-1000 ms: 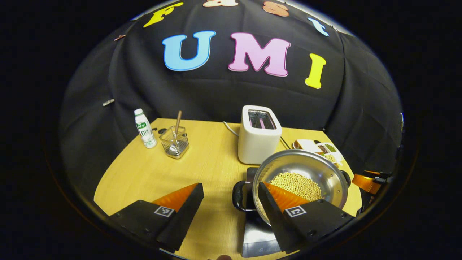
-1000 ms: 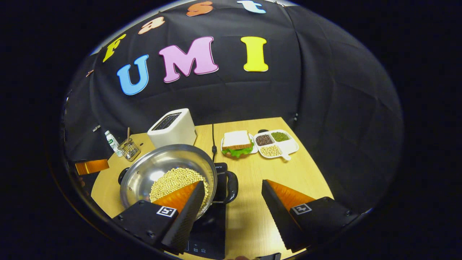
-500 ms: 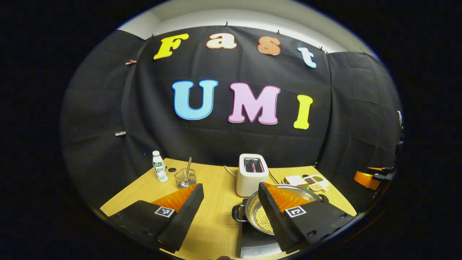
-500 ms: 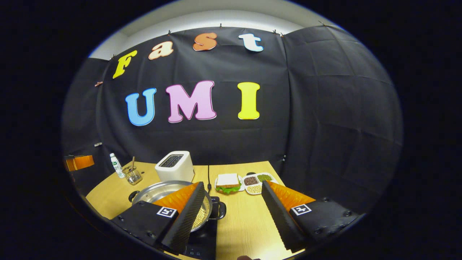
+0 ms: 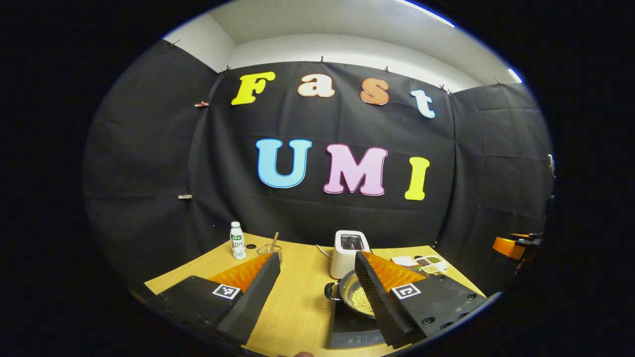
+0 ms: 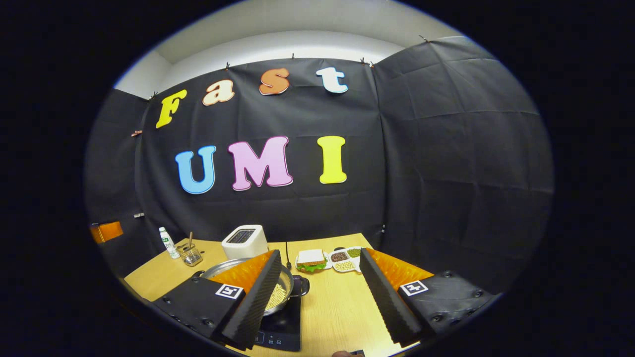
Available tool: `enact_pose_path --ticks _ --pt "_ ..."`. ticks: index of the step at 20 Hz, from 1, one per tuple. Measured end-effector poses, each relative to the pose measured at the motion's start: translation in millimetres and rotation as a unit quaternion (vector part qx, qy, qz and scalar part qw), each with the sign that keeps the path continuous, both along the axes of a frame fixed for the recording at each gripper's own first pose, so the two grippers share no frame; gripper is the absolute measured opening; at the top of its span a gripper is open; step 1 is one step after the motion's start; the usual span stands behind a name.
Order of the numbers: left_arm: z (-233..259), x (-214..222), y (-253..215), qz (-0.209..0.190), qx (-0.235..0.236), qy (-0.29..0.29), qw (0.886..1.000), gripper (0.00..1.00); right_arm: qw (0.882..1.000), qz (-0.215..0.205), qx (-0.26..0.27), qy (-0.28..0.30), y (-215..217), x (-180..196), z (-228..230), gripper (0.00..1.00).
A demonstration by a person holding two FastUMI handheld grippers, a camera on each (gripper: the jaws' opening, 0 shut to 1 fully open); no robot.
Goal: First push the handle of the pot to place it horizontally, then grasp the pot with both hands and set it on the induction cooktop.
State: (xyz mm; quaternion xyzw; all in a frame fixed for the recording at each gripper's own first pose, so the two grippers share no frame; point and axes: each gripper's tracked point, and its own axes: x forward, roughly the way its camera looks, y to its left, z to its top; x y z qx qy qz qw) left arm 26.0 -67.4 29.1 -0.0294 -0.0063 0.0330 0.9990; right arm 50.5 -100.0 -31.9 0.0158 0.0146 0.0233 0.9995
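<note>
Pot: a steel pot (image 6: 285, 290) holding pale beans sits on the dark induction cooktop (image 6: 280, 332), its black side handles (image 5: 331, 291) lying level to either side.

Cooktop: it lies on the wooden table (image 5: 297, 307), at the near edge, in front of the white toaster (image 5: 349, 246).

Left gripper (image 5: 317, 263): jaws spread wide and pinching nothing; the pot lies ahead and to the right of them, partly behind the right finger.

Right gripper (image 6: 320, 260): jaws likewise spread and empty; the pot lies ahead and to their left, half hidden by the left finger.

Key relation: the pot stands between the two grippers, its handle-to-handle axis running across from one to the other; neither looks clearly nearer, and both hang well above and back from it.

Stage: judging by the pot's seat on the cooktop, the placing appears done.

Beyond the pot: a sandwich plate (image 6: 310, 260) and a sectioned dish of beans (image 6: 346, 259) lie right of the toaster; a small bottle (image 5: 238, 241) and a wire basket (image 5: 270, 249) stand left of it.
</note>
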Motion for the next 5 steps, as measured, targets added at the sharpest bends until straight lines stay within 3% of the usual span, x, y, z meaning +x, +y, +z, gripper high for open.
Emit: enact_pose_path --ticks 5 --pt "1.5 -33.5 21.4 0.015 0.016 0.009 1.0 0.95 1.0 -0.002 -0.002 0.0 2.9 -31.7 3.5 0.98"
